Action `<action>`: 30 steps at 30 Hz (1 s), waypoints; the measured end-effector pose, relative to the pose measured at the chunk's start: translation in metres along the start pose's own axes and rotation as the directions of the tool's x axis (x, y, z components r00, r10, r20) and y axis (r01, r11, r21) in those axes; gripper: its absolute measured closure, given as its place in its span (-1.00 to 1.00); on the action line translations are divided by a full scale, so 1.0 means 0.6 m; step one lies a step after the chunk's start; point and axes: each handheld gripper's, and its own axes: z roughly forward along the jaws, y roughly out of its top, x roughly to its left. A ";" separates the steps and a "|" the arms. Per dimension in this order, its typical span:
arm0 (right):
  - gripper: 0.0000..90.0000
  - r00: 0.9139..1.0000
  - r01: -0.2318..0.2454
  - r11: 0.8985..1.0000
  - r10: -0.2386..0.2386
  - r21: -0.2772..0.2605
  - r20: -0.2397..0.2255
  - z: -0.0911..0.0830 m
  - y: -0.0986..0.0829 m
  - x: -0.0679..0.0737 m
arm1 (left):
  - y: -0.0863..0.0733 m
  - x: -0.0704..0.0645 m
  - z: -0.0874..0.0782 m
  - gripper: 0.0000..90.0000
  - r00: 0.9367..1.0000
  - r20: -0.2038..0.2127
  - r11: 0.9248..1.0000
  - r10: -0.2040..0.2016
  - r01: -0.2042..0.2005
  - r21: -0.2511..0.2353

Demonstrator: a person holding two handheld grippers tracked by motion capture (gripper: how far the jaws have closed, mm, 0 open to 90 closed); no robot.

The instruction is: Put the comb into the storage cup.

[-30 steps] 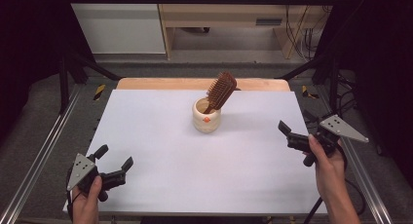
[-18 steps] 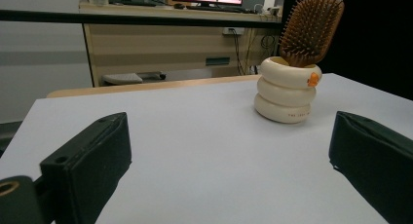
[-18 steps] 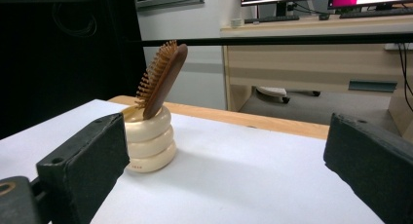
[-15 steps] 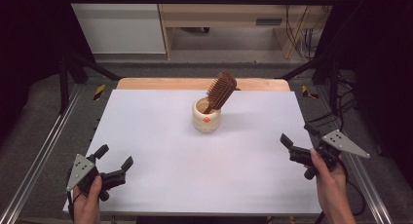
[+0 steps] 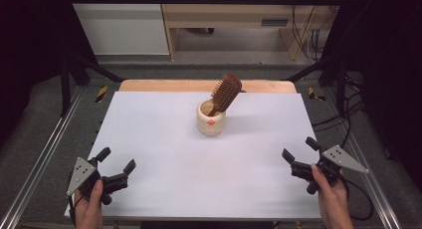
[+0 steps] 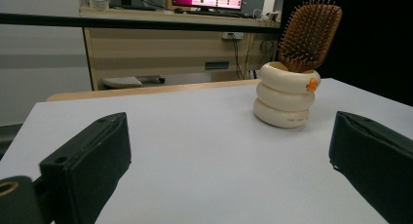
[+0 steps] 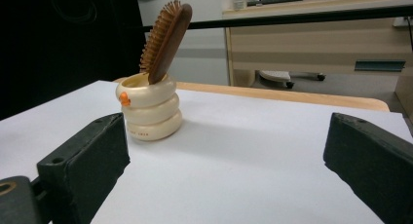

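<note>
Black-jawed left hand-held gripper, near left corner of the worktop: jaws spread wide, nothing between them, held in a hand at the near edge. Right hand-held gripper, near right corner: jaws likewise wide apart and empty, grey three-cornered plate on top, cable trailing off the right side. White worktop surface, bare between the two grippers. Cream ribbed cup, three stacked rings with a small orange mark, standing upright past the centre of the worktop, well apart from both grippers. Wooden hairbrush, handle down inside the cup, head leaning out over the rim toward the far right, bristles facing left. Pale wooden strip along the far edge.
</note>
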 end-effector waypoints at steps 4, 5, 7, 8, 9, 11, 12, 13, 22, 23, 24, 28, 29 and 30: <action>-0.94 1.000 -0.001 1.000 0.001 0.008 -0.007 0.001 -0.010 0.003 | 0.000 0.000 0.000 -0.96 1.000 0.004 1.000 -0.002 0.002 -0.002; -0.94 1.000 -0.002 1.000 0.002 0.007 -0.008 0.002 -0.012 0.004 | 0.000 0.000 0.000 -0.96 1.000 0.005 1.000 -0.002 0.002 -0.002; -0.94 1.000 0.001 1.000 -0.001 0.011 -0.013 0.002 -0.016 0.007 | 0.000 -0.001 0.000 -0.96 1.000 0.006 1.000 -0.001 0.001 -0.001; -0.94 1.000 0.004 1.000 -0.004 0.010 -0.014 0.003 -0.018 0.008 | 0.000 -0.001 0.000 -0.96 1.000 0.007 1.000 -0.002 0.002 -0.001; -0.93 1.000 0.005 1.000 -0.005 0.013 -0.015 0.003 -0.019 0.008 | 0.000 -0.001 0.000 -0.96 1.000 0.008 1.000 -0.002 0.002 -0.001; -0.94 1.000 0.010 1.000 -0.010 0.016 -0.016 0.004 -0.023 0.010 | 0.000 -0.001 0.000 -0.96 1.000 0.006 1.000 0.004 -0.004 0.000; -0.94 1.000 0.011 1.000 -0.010 0.021 -0.019 0.004 -0.025 0.011 | 0.000 -0.001 0.000 -0.96 1.000 0.007 1.000 0.004 -0.004 0.000; -0.94 1.000 0.011 1.000 -0.011 0.023 -0.019 0.005 -0.026 0.012 | 0.001 -0.002 0.000 -0.96 1.000 0.008 1.000 0.004 -0.004 0.000; -0.93 0.999 0.025 0.999 -0.024 0.031 -0.031 0.012 -0.036 0.020 | 0.000 -0.004 0.002 -0.96 1.000 0.024 1.000 0.004 -0.004 0.001; -0.93 0.999 0.027 0.999 -0.026 0.032 -0.033 0.013 -0.038 0.021 | 0.000 -0.004 0.002 -0.96 1.000 0.026 1.000 0.004 -0.004 0.001; -0.93 0.999 0.029 0.999 -0.028 0.033 -0.033 0.013 -0.039 0.022 | 0.000 -0.004 0.002 -0.96 1.000 0.027 1.000 0.004 -0.004 0.001; -0.93 0.999 0.028 0.999 -0.026 0.042 -0.044 0.016 -0.045 0.027 | 0.000 -0.005 0.002 -0.96 0.999 0.032 1.000 0.007 -0.007 0.001; -0.94 0.998 0.032 0.998 -0.030 0.044 -0.047 0.018 -0.046 0.027 | 0.000 -0.005 0.003 -0.96 0.999 0.032 1.000 0.007 -0.007 0.002; -0.94 0.998 0.035 0.998 -0.033 0.046 -0.050 0.019 -0.047 0.029 | 0.000 -0.005 0.003 -0.96 0.999 0.032 1.000 0.007 -0.007 0.002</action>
